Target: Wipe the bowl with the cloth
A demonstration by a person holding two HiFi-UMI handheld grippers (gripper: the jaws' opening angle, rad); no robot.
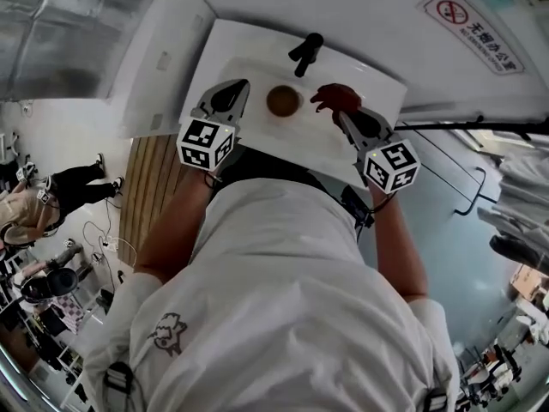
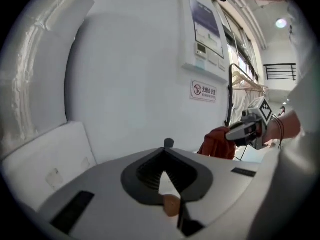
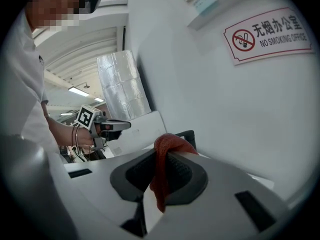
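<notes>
A small brown bowl [image 1: 283, 101] sits in the white sink [image 1: 230, 41], below the black faucet [image 1: 306, 51]. My left gripper [image 1: 235, 89] hovers just left of the bowl, shut and holding nothing. Through the gap behind its jaws in the left gripper view [image 2: 168, 145], a sliver of the bowl [image 2: 171, 204] shows below. My right gripper [image 1: 340, 115] is to the right of the bowl, shut on a red cloth [image 1: 336, 97]. The cloth [image 3: 164, 166] hangs bunched between the jaws in the right gripper view. Both grippers are raised above the sink and point toward the wall.
A white wall stands close behind the sink and carries a no-smoking sign [image 1: 470, 28]. A white cabinet [image 1: 167, 58] adjoins the sink on the left, with a silver wrapped duct [image 1: 69, 33] beyond it. People [image 1: 51, 196] stand far off at the left.
</notes>
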